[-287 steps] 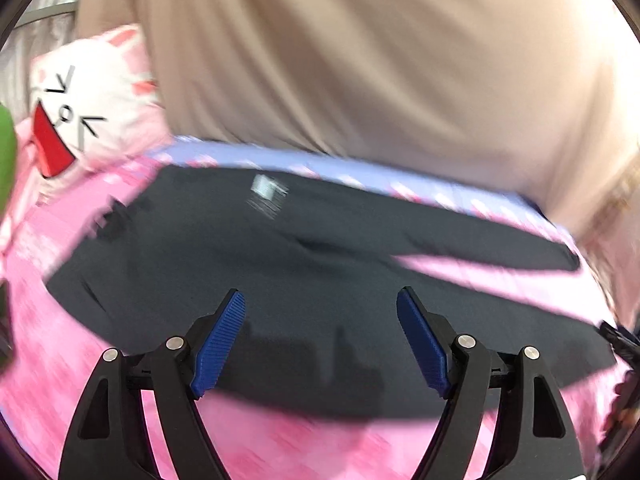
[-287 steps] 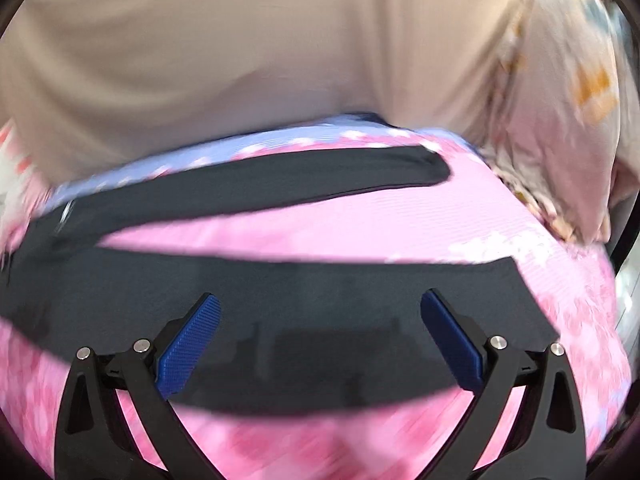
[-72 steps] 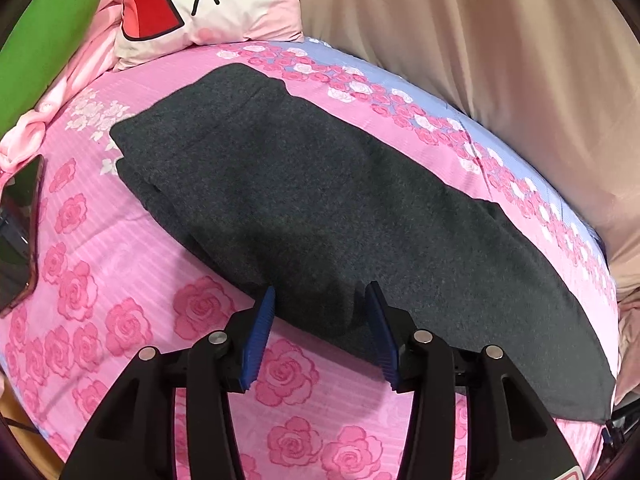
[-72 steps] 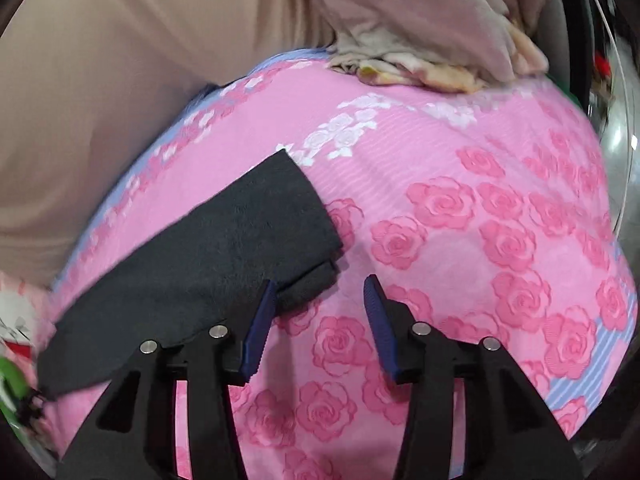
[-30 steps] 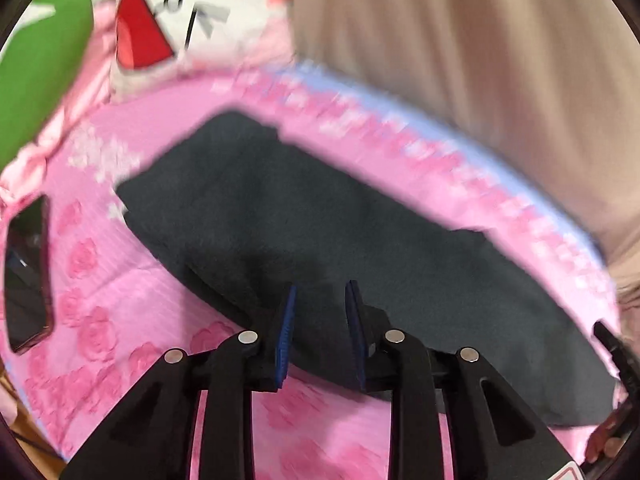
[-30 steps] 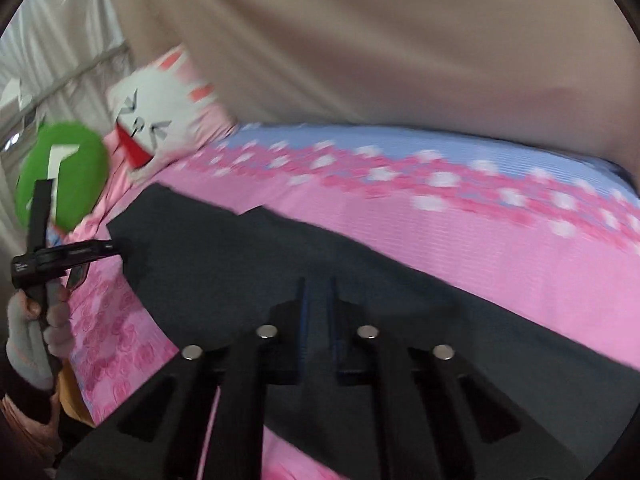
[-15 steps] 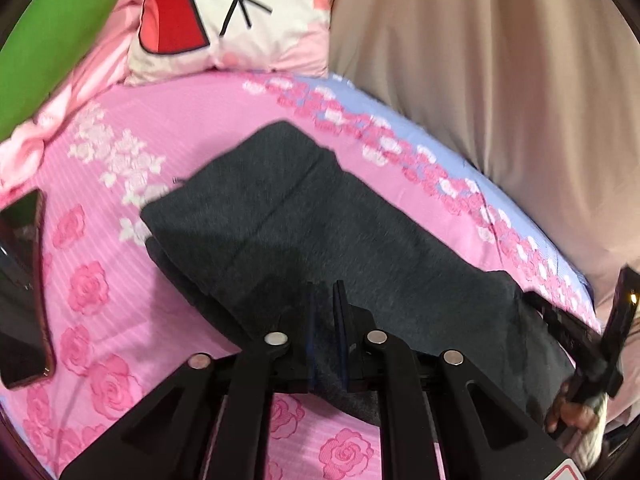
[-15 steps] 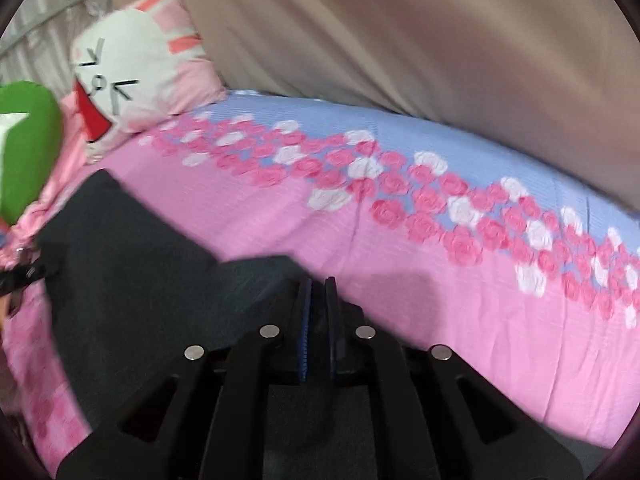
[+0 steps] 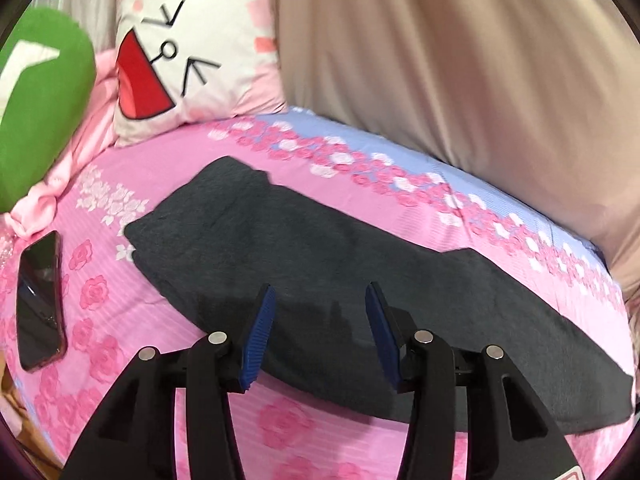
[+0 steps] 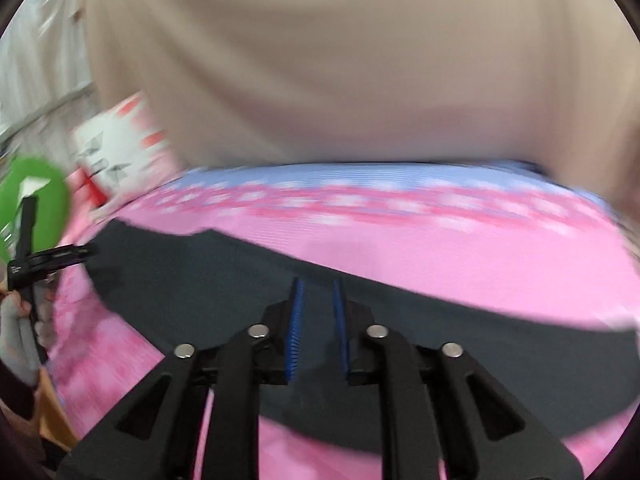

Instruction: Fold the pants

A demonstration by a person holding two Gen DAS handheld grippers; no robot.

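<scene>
- The dark pants [image 9: 340, 280] lie flat on the pink bed [image 9: 280, 420], folded into one long strip. A short while ago the two legs lay apart; now one lies on top of the other.
- The left gripper [image 9: 316, 332] was pinched on the near edge of the pants half a second ago. Its jaws have just been opening and now stand apart, with nothing squeezed between them. The cloth lies under them.
- The right gripper [image 10: 316, 320] was clenched too. Its jaws have just been opening a little, and a thin gap shows between the blue pads [image 10: 295, 328]. No cloth is in that gap; the pants lie below.
- So both grippers have let go. I think this fold is done and the next fold, end to end, comes next.
- A person's hand [image 10: 16, 328] holds the left gripper at the far left of the right view.
- A phone [image 9: 40, 300] lies on the bed near the pants. A cat-face pillow [image 9: 188, 52] and a green cushion [image 9: 40, 92] sit at the head of the bed.
- I see no boxes or baskets here.
</scene>
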